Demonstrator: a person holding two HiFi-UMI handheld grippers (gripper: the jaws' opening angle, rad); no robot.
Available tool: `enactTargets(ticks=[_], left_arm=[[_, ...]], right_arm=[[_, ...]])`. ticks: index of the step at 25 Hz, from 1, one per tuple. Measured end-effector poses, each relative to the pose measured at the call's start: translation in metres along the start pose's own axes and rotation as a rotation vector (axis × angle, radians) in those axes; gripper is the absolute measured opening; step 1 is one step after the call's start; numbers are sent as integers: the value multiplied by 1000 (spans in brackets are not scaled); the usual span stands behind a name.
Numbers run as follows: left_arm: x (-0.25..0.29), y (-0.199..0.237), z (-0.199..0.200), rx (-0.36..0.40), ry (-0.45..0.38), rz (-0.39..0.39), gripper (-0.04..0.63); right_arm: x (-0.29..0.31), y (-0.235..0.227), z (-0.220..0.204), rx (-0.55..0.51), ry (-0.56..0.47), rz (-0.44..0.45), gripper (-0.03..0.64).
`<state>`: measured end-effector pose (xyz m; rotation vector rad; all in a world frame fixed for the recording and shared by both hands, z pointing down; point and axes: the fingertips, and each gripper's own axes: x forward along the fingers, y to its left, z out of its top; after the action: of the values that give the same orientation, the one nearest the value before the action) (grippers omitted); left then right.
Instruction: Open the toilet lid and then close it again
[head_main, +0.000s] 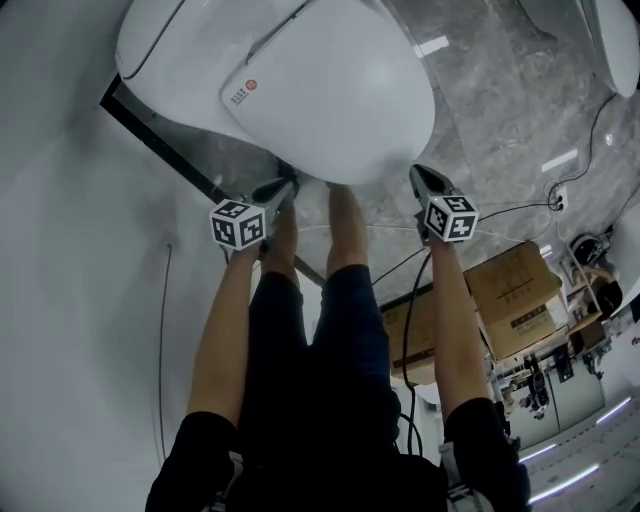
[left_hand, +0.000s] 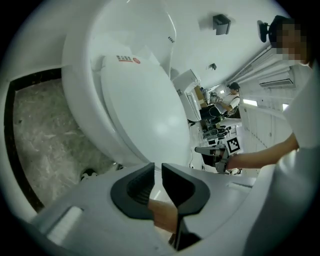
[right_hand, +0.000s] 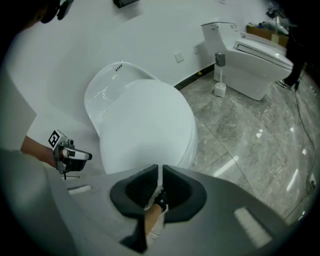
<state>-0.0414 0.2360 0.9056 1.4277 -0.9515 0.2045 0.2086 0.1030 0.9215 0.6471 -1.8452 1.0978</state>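
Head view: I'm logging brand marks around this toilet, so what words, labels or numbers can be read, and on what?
Sticker on the toilet lid: a red dot and rows of small print, too small to read.
Cardboard box: dark print on its side, too blurred to read.
Marker cubes: black-and-white square patterns only, no words.

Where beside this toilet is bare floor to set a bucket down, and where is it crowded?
Widest bare marble floor: between the closed toilet and the second toilet. A narrower patch lies between the toilet and the dark baseboard. Crowded: cardboard boxes and cables to the person's right.
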Motion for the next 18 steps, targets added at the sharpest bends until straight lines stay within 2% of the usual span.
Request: enactTargets(ticks=[1,2,3,4,5,7,8,12,18], left_arm=[[5,3,-2,-13,4,-1,55],[10,6,-3,-24,10,-3,128],[15,8,-4,-32,17,-5,172],[20,9,-5,-40,23,-7,184],[26,10,-6,-50,25,-9,192],[37,10,-7,-81,17,-20,202],[41,9,-6,-100,11,-28,201],[53,11,-1,-172,-15,-34,212],[67,3,-9,-229,-17,-37,212]], right_arm=[[1,-2,0,17,-17,5,39],[3,-5,1,33,-32,10,57],[5,-7,2,47,-46,14,86],[7,-10,3,62,-58,19,112],[9,-13,3,82,-71,26,135],[13,-17,5,145,-100,59,222],[15,-18,7,179,-117,81,236],[24,-15,17,241,-149,133,259],[30,-17,21,306,-127,65,265]])
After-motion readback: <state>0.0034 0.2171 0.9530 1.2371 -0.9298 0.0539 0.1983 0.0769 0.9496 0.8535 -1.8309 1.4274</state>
